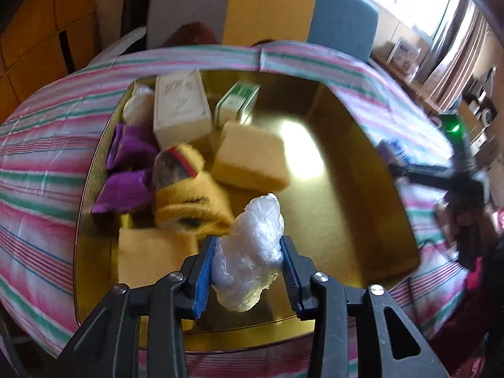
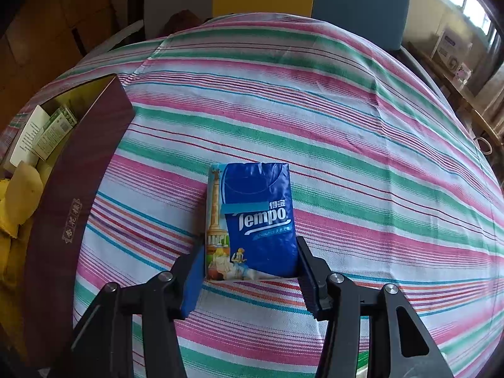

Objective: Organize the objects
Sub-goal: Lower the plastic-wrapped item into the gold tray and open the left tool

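My left gripper [image 1: 249, 264] is shut on a crumpled clear plastic bag [image 1: 252, 252] and holds it above the gold-lined box [image 1: 346, 189]. The box holds yellow sponges [image 1: 252, 157], a rolled yellow towel [image 1: 192, 204], purple cloths [image 1: 126, 170], a white carton [image 1: 181, 107] and a green-and-white carton [image 1: 237, 100]. My right gripper [image 2: 249, 267] is shut on a blue Tempo tissue pack [image 2: 252, 220] that lies on the striped tablecloth [image 2: 346, 126]. The box's maroon outer wall [image 2: 72, 208] shows at the left of the right wrist view.
The right half of the box floor is bare gold. The other gripper [image 1: 463, 173] shows at the right edge of the left wrist view. Chairs in grey, yellow and blue [image 2: 359, 3] stand behind the table. Shelves with clutter [image 1: 472, 104] line the right.
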`<state>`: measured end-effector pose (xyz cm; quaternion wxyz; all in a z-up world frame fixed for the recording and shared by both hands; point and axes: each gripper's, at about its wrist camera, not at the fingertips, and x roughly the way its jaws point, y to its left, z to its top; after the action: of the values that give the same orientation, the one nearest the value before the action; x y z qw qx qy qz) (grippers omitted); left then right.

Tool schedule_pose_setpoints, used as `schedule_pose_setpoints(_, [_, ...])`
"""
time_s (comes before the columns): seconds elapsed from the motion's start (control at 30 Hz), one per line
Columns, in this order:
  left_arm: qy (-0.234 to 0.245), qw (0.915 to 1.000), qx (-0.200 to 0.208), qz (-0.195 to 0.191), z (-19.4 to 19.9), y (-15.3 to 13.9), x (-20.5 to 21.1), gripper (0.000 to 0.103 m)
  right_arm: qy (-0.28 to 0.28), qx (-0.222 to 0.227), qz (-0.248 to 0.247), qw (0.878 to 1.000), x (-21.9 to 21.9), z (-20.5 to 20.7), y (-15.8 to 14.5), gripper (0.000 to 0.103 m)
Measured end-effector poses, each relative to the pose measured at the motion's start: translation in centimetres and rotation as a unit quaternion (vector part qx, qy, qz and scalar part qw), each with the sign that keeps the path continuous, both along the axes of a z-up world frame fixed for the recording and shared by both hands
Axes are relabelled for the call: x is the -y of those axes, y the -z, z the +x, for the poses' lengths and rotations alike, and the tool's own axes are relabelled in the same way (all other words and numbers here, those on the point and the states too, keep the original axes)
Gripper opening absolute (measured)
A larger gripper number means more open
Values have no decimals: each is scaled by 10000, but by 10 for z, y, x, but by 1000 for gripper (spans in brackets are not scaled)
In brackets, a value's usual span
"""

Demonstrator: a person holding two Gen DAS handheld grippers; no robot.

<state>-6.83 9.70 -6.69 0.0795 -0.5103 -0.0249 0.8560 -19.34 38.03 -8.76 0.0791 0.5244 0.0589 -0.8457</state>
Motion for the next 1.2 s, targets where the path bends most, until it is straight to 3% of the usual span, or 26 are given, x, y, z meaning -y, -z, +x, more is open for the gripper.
schedule_pose_setpoints(0.07, [-124,9997,99,-169,4,11,5,43,-15,2,4,10000,2,-2,1,53])
schedule_pose_setpoints(0.3, [-355,9992,-19,205,12,11,22,53,-44,-10,4,10000,1,-3,0,53])
schedule_pose_setpoints(0.77, [-435,9966,-696,-76,29,-25,27,53,-4,-43,201,9998,7,2,1,52])
schedule_pose_setpoints(1.03, [-483,9952,-848,102,33,-35,36,53,281,171,546,9980,14,13,-7,52])
schedule_pose_setpoints(1.2, [-604,9934,-958,199,38,-42,44,53,453,-4,562,9974,23,35,-32,52])
